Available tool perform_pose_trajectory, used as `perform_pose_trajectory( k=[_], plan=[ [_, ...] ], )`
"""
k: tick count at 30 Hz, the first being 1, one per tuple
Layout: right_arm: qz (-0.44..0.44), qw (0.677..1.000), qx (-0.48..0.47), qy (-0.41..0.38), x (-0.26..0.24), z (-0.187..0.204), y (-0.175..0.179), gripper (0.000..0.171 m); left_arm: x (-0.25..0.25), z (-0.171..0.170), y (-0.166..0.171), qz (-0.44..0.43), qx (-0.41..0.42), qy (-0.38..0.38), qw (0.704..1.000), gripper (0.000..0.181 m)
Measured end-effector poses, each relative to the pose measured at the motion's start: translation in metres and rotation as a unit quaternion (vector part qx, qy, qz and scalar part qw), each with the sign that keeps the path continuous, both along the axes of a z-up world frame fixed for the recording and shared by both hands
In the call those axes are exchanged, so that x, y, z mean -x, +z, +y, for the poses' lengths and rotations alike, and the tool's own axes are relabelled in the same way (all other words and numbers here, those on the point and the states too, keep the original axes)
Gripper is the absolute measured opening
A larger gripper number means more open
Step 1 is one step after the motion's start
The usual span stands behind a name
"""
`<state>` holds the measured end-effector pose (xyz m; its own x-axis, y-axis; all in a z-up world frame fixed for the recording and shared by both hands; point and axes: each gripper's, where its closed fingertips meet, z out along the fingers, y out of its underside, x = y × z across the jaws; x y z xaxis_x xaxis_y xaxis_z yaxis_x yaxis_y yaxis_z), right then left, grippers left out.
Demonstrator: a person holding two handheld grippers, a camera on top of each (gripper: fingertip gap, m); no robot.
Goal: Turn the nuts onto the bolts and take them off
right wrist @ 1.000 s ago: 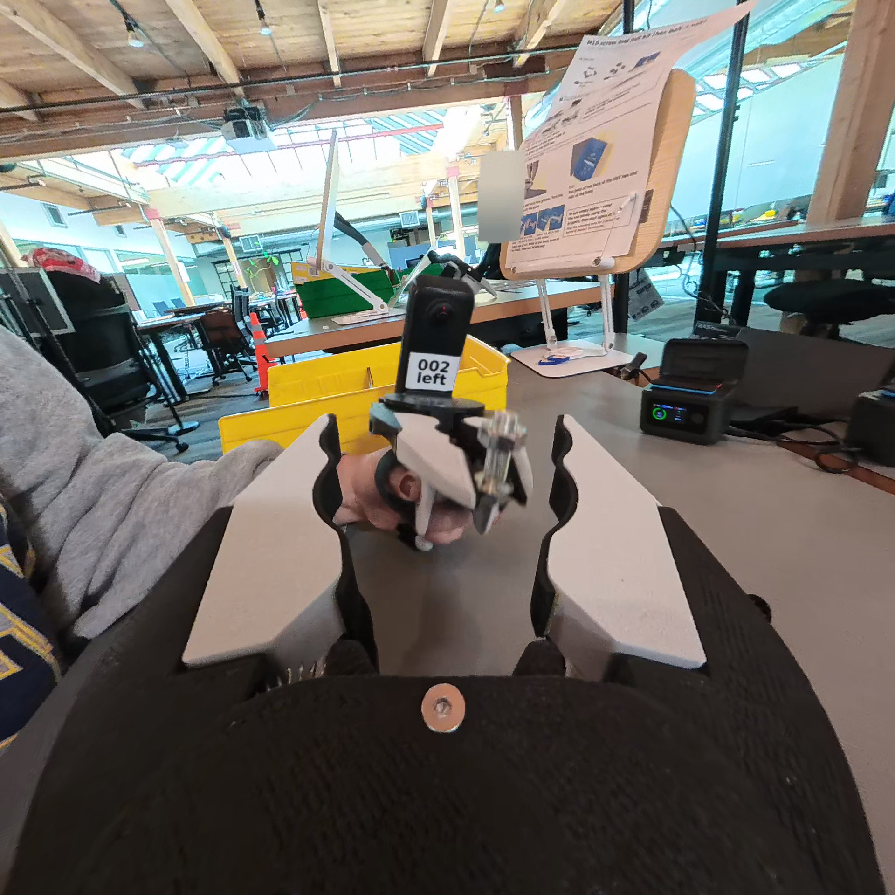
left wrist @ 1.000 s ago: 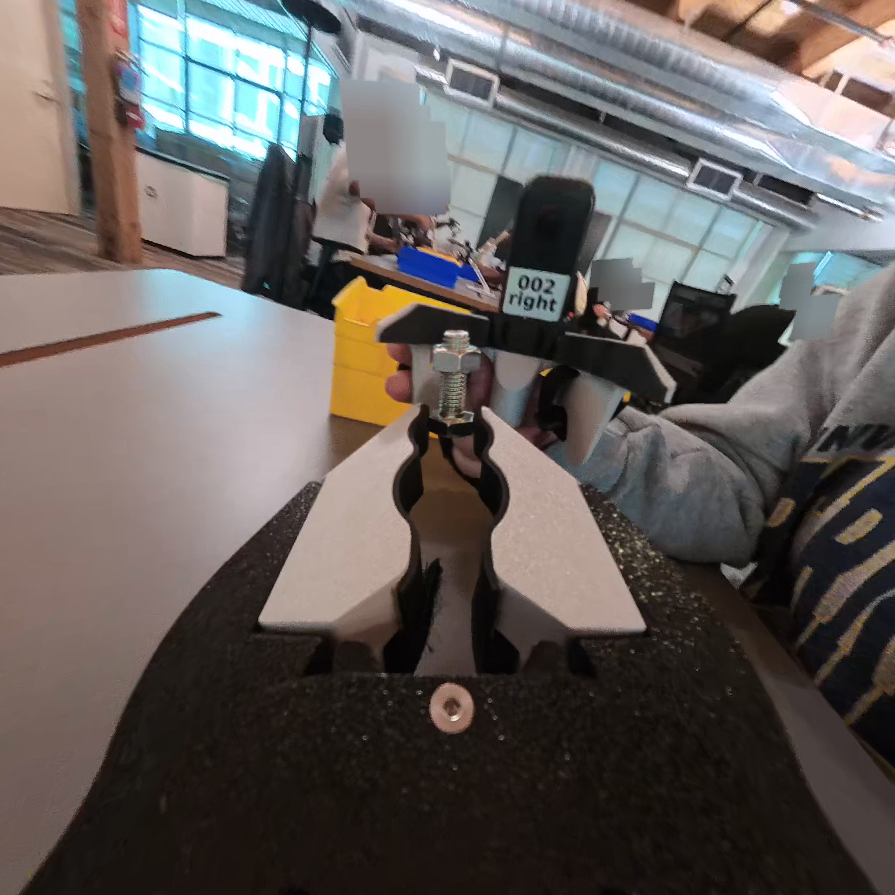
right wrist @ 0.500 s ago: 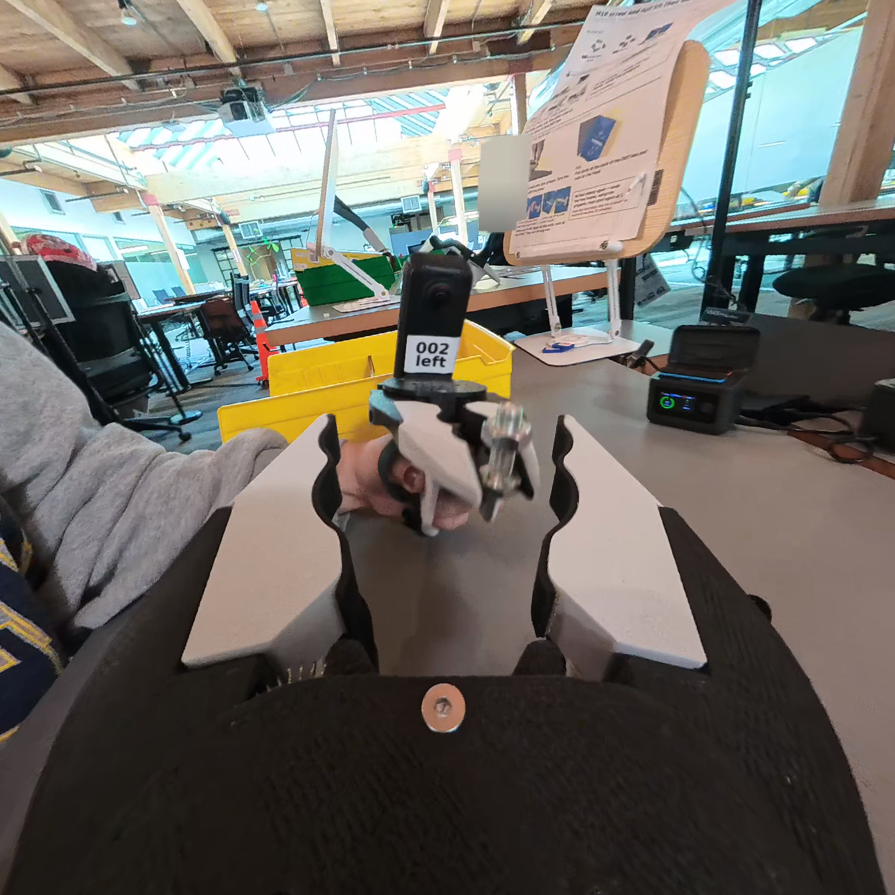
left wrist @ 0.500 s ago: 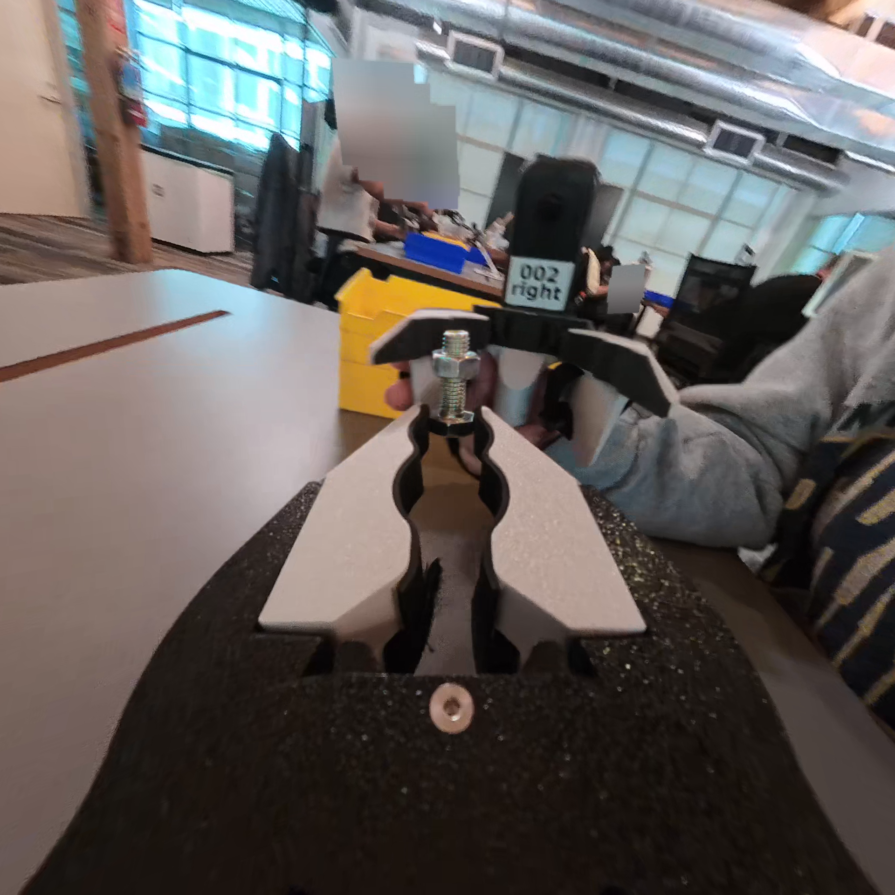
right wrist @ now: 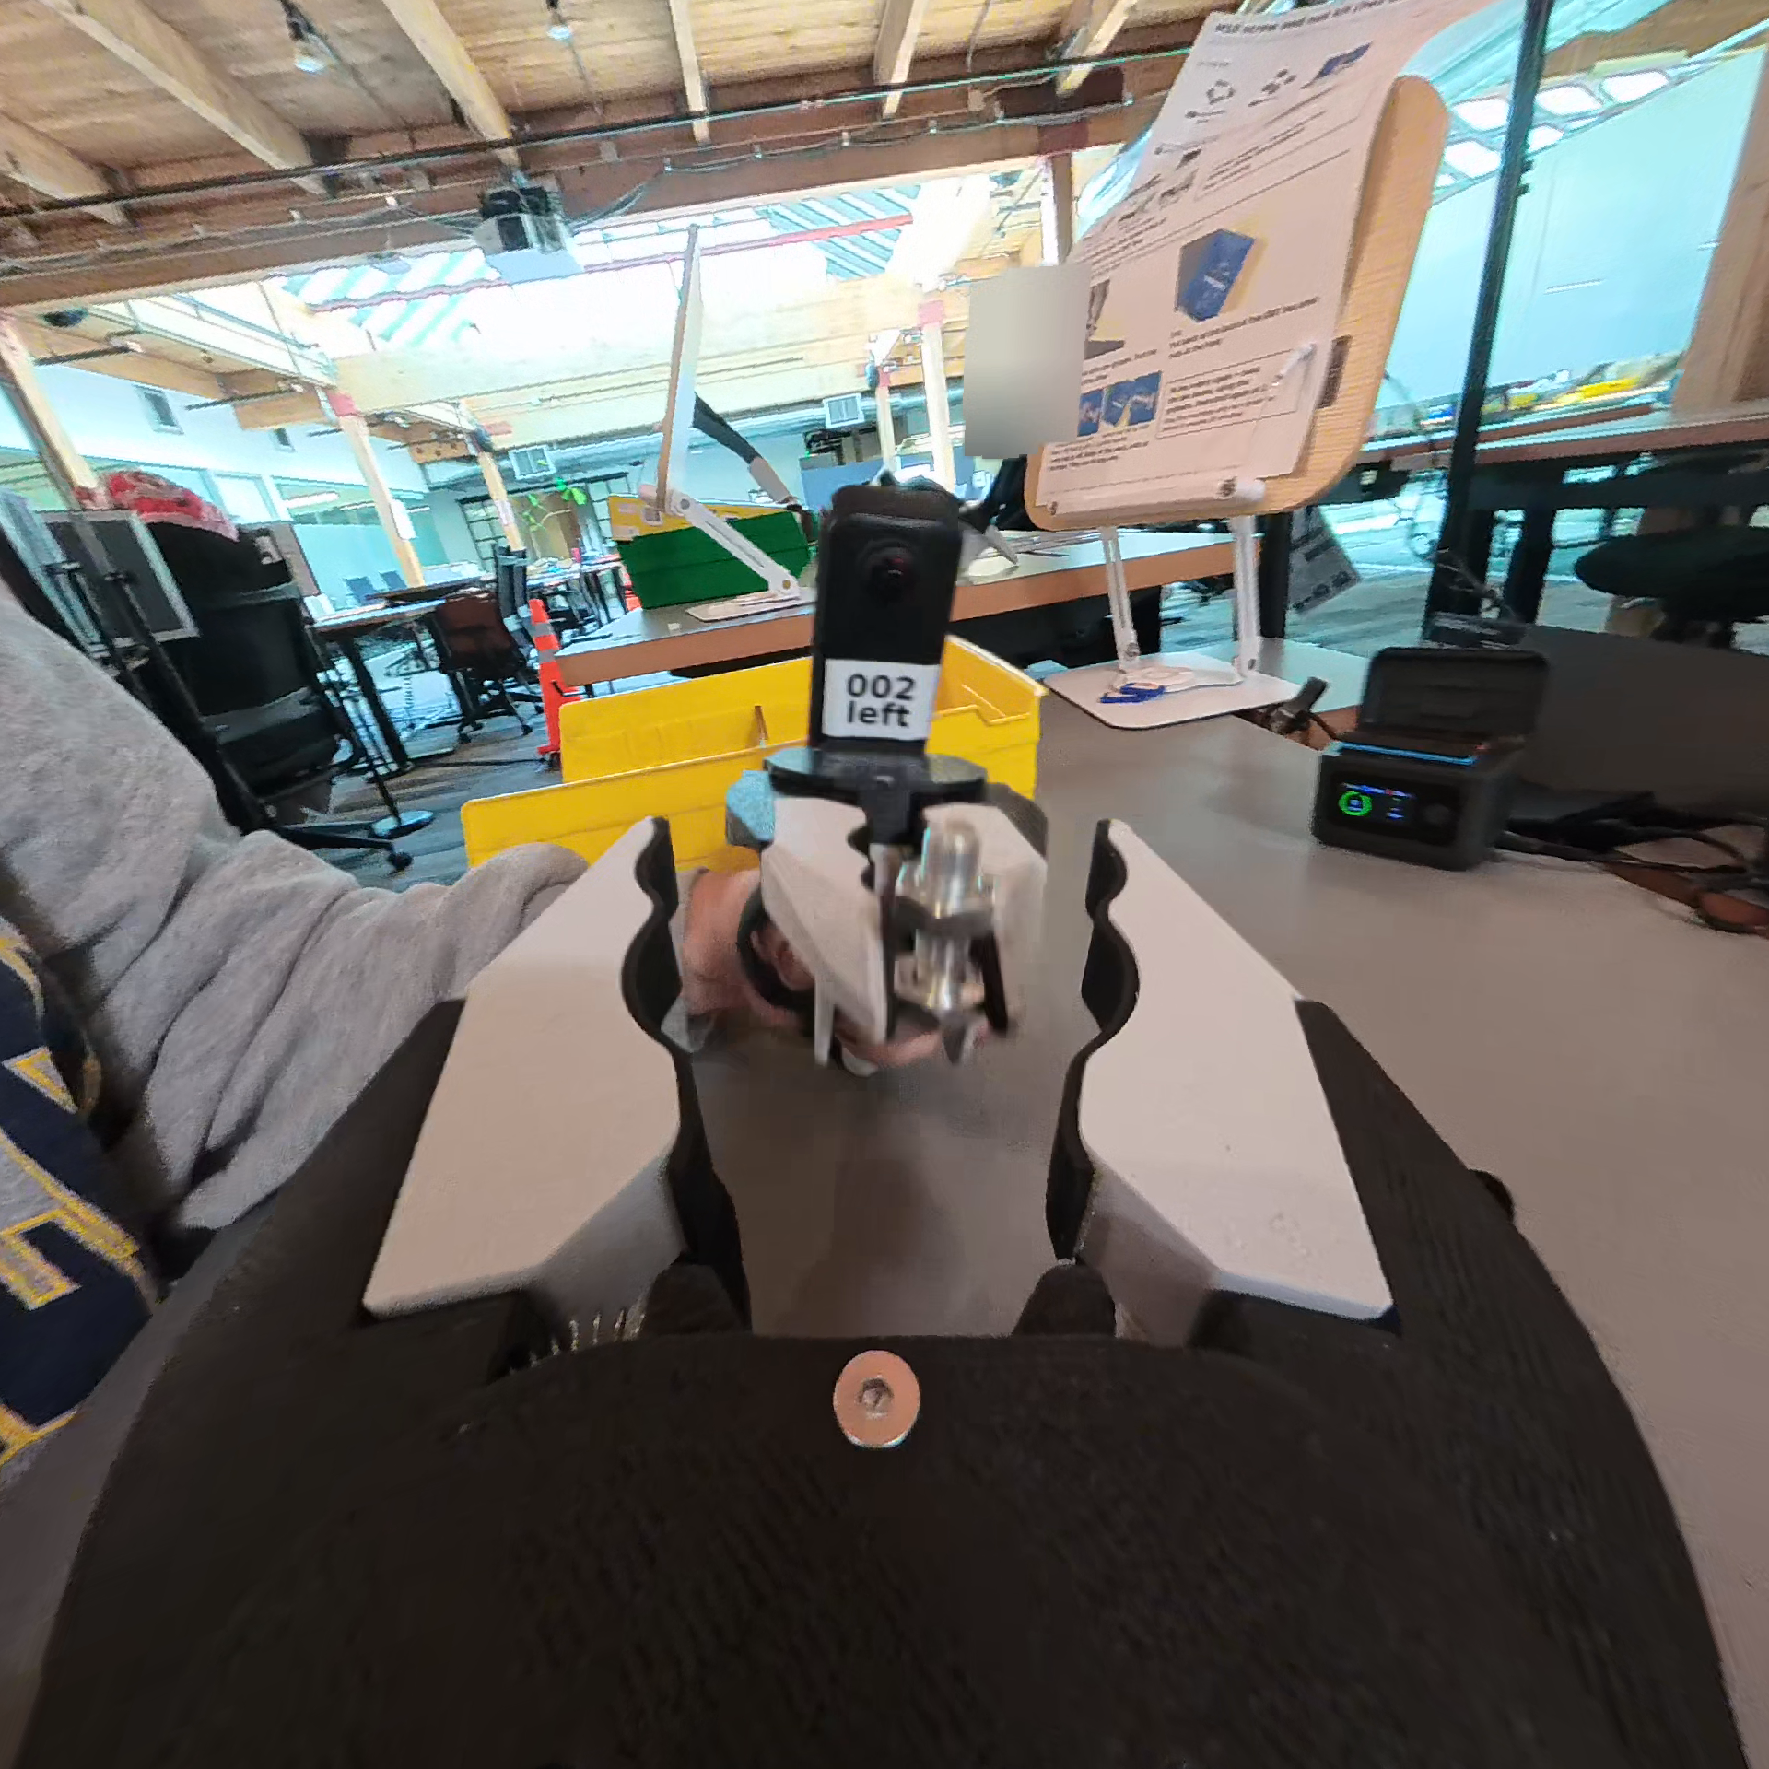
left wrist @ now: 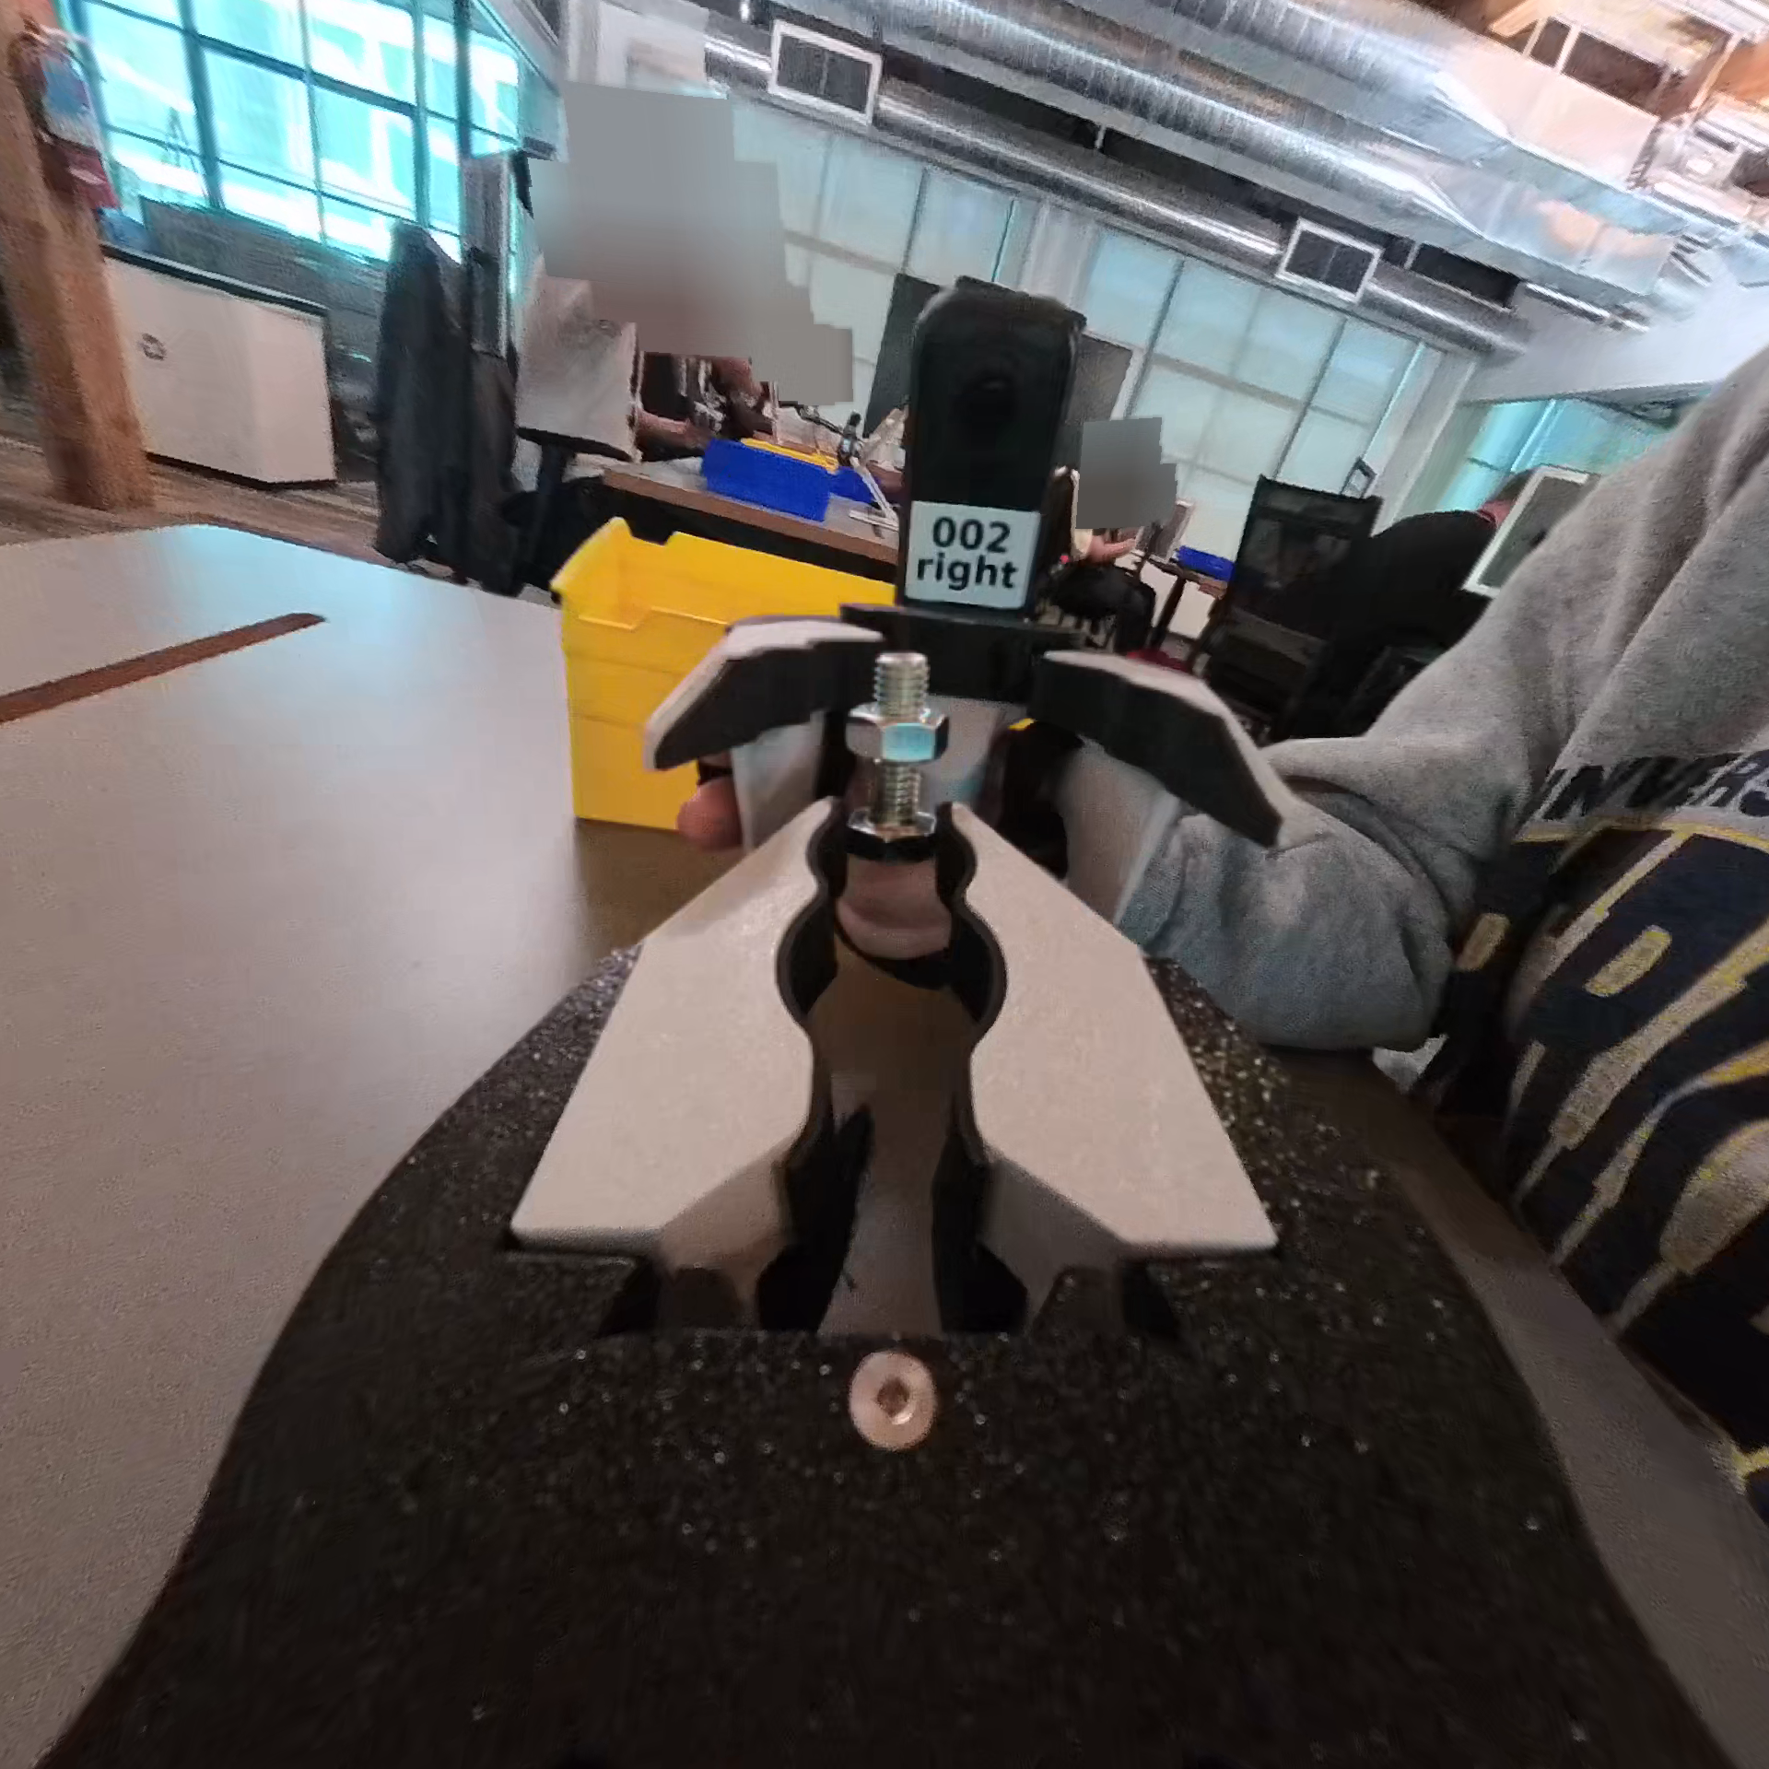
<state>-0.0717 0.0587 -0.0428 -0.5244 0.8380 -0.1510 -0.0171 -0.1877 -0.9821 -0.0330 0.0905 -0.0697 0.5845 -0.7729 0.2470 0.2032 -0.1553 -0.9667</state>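
My left gripper (left wrist: pixel 895 835) is shut on the head of a silver bolt (left wrist: pixel 898 780), which it holds upright above the table. A silver hex nut (left wrist: pixel 898 737) sits partway down the thread, with bare thread above it. My right gripper (right wrist: pixel 881 852) is open and empty. It faces the left gripper (right wrist: pixel 943 996), and the blurred bolt (right wrist: pixel 943 948) and nut (right wrist: pixel 943 895) lie just beyond its tips, between its two fingers. In the left wrist view the right gripper (left wrist: pixel 957 737) stands behind the bolt with its fingers spread to either side. I cannot tell if they touch it.
A yellow bin (left wrist: pixel 651 670) stands on the grey table (left wrist: pixel 239 862) behind the grippers; it also shows in the right wrist view (right wrist: pixel 670 775). A black device with a lit screen (right wrist: pixel 1417 785) and cables lie at the right. A paper board on a stand (right wrist: pixel 1235 287) is behind. There is about 4 centimetres between the tips of the two grippers.
The nut sits lower on the thread than before, with bare thread now above it. The two grippers have come closer together. The left stays shut on the bolt and the right stays open.
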Motion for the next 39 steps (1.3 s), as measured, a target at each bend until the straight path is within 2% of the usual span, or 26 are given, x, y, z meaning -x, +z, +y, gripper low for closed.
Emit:
perform_pose_trajectory(
  k=[3, 5, 6, 7, 8, 10, 12, 16, 20, 22, 23, 25, 28, 30, 32, 34, 35, 36, 39],
  plan=[
    [-0.005, 1.0, -0.008, 0.023, -0.002, -0.009, -0.002, 0.081, 0.004, 0.005, -0.004, -0.001, 0.007, 0.016, 1.0, 0.017],
    [0.0, 1.0, -0.009, 0.004, -0.002, -0.002, -0.001, 0.088, 0.029, 0.009, 0.001, -0.025, 0.002, 0.06, 0.998, 0.016],
    [0.004, 1.0, -0.007, 0.003, -0.005, 0.002, 0.001, 0.086, 0.043, 0.009, 0.003, -0.034, 0.001, 0.087, 0.996, 0.016],
    [0.007, 1.0, -0.003, 0.004, -0.008, 0.004, 0.003, 0.074, 0.054, 0.008, 0.004, -0.037, 0.0, 0.104, 0.994, 0.016],
    [0.008, 1.0, 0.0, -0.005, -0.007, 0.009, 0.004, 0.074, 0.059, 0.007, 0.004, -0.033, -0.002, 0.11, 0.993, 0.016],
    [0.004, 1.0, -0.006, -0.025, -0.003, 0.013, 0.001, 0.078, 0.053, 0.002, -0.001, -0.01, 0.002, 0.095, 0.995, 0.016],
    [-0.004, 1.0, -0.01, -0.026, 0.002, 0.01, -0.003, 0.084, 0.032, 0.0, -0.005, 0.009, 0.01, 0.05, 0.999, 0.016],
    [-0.005, 1.0, -0.01, 0.015, 0.003, -0.01, -0.005, 0.083, 0.003, 0.002, -0.008, 0.012, 0.016, 0.006, 1.0, 0.016],
    [-0.003, 1.0, -0.012, 0.001, -0.001, 0.001, -0.003, 0.088, 0.043, 0.01, -0.002, -0.019, 0.009, 0.081, 0.997, 0.016],
    [0.009, 1.0, 0.006, 0.005, -0.008, 0.007, 0.003, 0.069, 0.068, 0.009, 0.001, -0.043, 0.006, 0.12, 0.992, 0.016],
    [0.013, 1.0, 0.011, -0.011, -0.007, 0.013, 0.005, 0.071, 0.069, 0.007, 0.002, -0.042, 0.002, 0.121, 0.992, 0.016],
    [0.015, 0.999, 0.002, -0.034, -0.002, 0.017, 0.003, 0.083, 0.055, 0.002, -0.003, -0.005, 0.003, 0.093, 0.996, 0.016],
    [0.012, 1.0, 0.004, -0.012, 0.003, 0.004, 0.0, 0.086, 0.014, -0.001, -0.009, 0.024, 0.014, 0.011, 1.0, 0.016],
    [0.009, 1.0, 0.0, 0.007, 0.004, -0.005, -0.003, 0.086, 0.004, 0.001, -0.011, 0.023, 0.014, -0.002, 1.0, 0.016],
    [0.004, 1.0, -0.007, 0.02, 0.002, -0.01, -0.004, 0.082, 0.018, 0.005, -0.008, 0.012, 0.01, 0.026, 1.0, 0.016],
    [-0.003, 1.0, -0.003, 0.007, 0.001, -0.002, -0.004, 0.092, 0.042, 0.007, 0.001, -0.012, -0.004, 0.071, 0.997, 0.016],
    [-0.001, 1.0, -0.002, 0.014, -0.003, 0.0, -0.004, 0.089, 0.06, 0.01, 0.004, -0.026, -0.003, 0.115, 0.993, 0.016],
    [0.01, 1.0, 0.006, 0.026, -0.009, 0.001, 0.0, 0.067, 0.074, 0.01, 0.004, -0.033, -0.004, 0.15, 0.988, 0.016],
    [0.014, 1.0, 0.013, -0.018, -0.005, 0.017, 0.002, 0.067, 0.09, 0.006, 0.003, -0.032, -0.006, 0.176, 0.984, 0.016]
  ],
)
